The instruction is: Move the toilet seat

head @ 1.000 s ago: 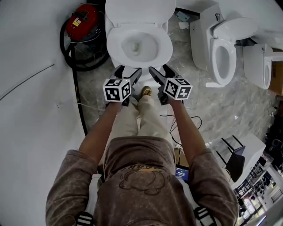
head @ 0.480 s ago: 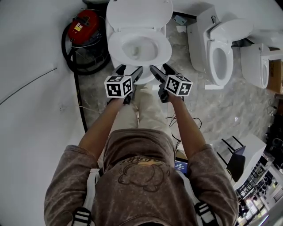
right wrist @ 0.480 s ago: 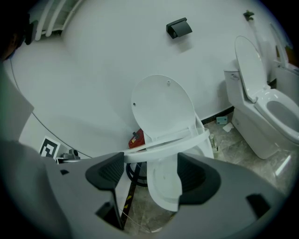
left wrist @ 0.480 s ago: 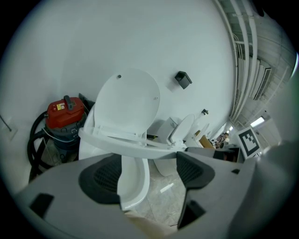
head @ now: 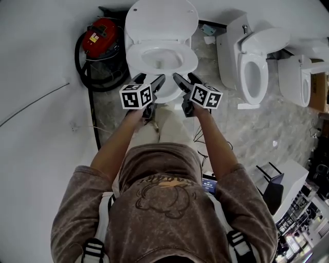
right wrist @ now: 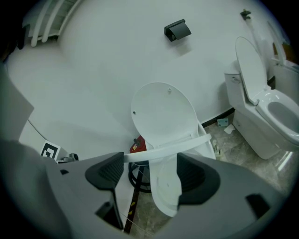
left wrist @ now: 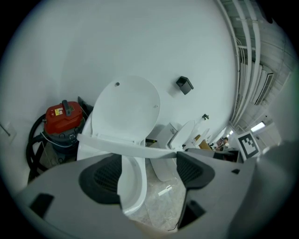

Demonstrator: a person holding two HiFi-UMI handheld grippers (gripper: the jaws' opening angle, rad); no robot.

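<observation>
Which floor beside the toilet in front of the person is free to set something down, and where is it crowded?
Free: the marble floor between this toilet and the next toilet, and the stretch in front of that one. Crowded: the left side, filled by the red vacuum and its black hose. Small litter lies by the wall.

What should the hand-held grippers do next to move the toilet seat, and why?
Probably ease the right hand-held gripper forward so its open jaws straddle the toilet seat at its front edge. The seat lies down on the bowl, the lid stands up, and the left hand-held gripper is open too; neither touches the seat.
</observation>
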